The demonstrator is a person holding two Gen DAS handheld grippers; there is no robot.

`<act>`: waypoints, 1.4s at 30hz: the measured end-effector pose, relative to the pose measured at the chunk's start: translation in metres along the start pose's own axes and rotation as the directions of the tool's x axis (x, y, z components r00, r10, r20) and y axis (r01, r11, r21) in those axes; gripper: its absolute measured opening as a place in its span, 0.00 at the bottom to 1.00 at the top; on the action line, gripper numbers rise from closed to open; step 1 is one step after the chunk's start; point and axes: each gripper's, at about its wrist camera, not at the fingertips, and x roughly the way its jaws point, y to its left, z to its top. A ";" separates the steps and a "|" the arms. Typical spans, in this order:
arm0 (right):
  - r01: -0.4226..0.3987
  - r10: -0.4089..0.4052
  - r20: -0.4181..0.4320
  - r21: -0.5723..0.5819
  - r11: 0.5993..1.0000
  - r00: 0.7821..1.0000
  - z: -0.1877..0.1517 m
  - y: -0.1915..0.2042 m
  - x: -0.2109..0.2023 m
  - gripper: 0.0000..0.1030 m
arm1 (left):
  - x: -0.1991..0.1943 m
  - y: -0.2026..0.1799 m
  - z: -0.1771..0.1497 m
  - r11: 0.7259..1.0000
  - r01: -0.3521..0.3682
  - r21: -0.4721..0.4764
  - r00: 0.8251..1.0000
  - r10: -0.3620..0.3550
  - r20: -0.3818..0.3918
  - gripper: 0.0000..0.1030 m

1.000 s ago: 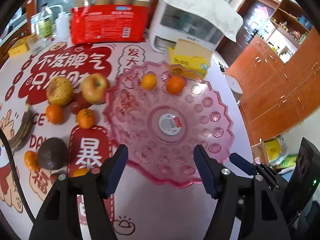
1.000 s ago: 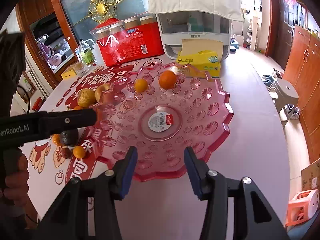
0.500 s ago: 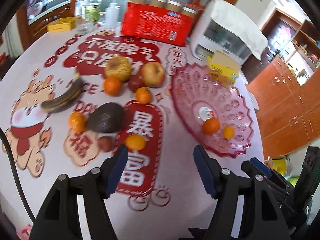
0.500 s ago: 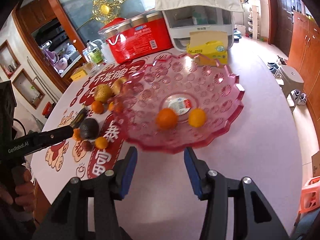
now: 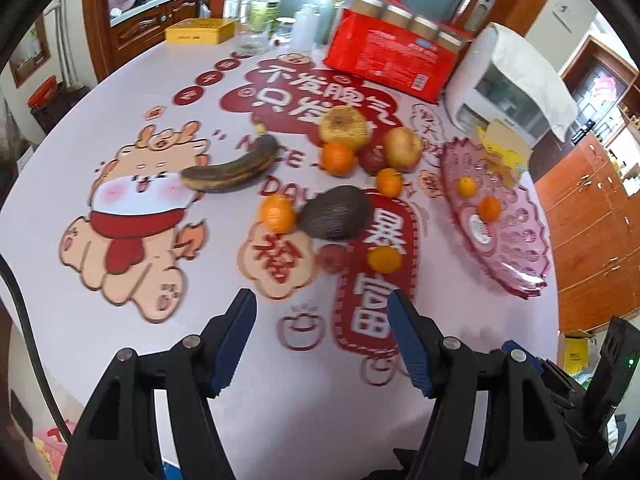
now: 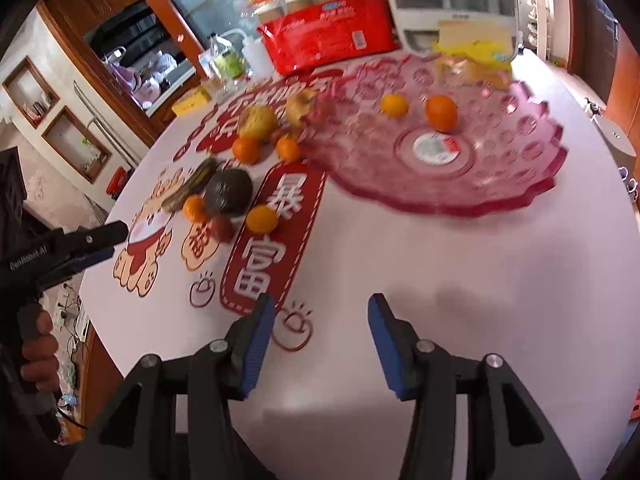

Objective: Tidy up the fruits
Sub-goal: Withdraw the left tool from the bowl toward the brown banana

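Two oranges [image 6: 441,112] sit in pink plate [image 6: 520,196] at upper right of right wrist view, remaining fruit incl. avocado [image 5: 335,212] and banana [image 5: 232,166] clustered mid-frame on table [image 5: 120,340], left claw [image 5: 322,338] and right claw [image 6: 321,340] both open, empty.

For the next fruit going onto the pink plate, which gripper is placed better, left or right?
Probably left. The left gripper, open and empty, points at the loose mandarin just ahead. The right gripper, also open, faces bare table beside the pink plate.
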 end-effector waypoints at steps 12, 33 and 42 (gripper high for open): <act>-0.016 0.019 -0.017 0.165 0.986 1.000 -0.007 0.045 0.035 0.48 | -0.001 0.077 0.041 0.996 -0.068 0.064 0.996 0.072 -0.056 0.65; 0.164 -0.190 0.080 0.261 0.951 0.979 -0.005 0.133 0.101 0.48 | 0.043 0.084 0.120 0.838 0.040 0.545 0.977 0.081 -0.198 0.76; 0.304 -0.325 0.131 0.159 0.939 0.937 0.009 0.167 0.116 0.48 | 0.095 0.064 0.148 0.767 0.060 0.638 0.958 0.135 -0.253 0.77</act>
